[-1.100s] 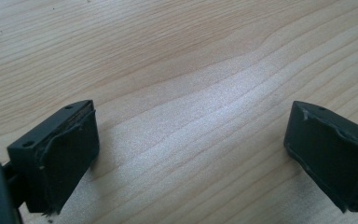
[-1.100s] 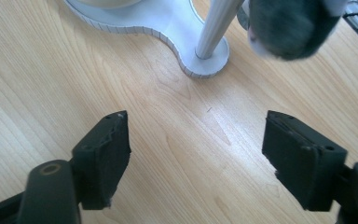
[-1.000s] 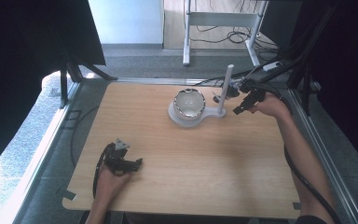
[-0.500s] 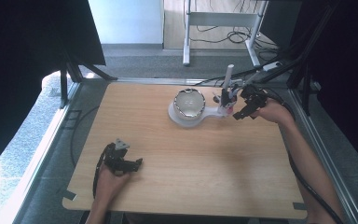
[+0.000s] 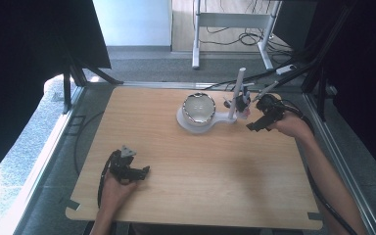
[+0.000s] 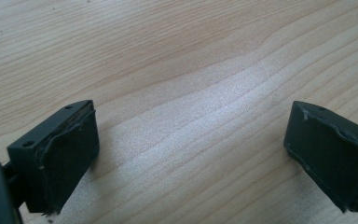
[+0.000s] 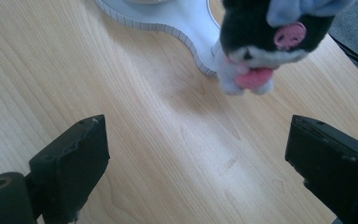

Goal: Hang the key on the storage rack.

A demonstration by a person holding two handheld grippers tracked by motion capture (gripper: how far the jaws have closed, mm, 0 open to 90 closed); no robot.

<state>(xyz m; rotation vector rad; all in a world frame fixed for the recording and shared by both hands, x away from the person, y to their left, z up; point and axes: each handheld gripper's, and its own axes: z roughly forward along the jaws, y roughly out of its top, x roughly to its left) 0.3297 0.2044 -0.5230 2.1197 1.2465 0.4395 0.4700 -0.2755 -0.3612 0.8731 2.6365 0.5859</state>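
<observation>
Small black-and-white plush toy with pink snout (image 7: 261,42) hangs against white stand post (image 5: 237,93), just ahead of right tool (image 7: 205,163), slightly right of centre; jaws spread, empty. Left tool (image 6: 189,154) spread, empty, low over wooden surface (image 5: 200,166), well apart.

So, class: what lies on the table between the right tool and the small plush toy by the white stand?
Bare wood. In the right gripper view, the right tool is open, and uncovered tabletop runs up to the plush toy.

Plush toy (image 7: 270,42) cropped at top
</observation>
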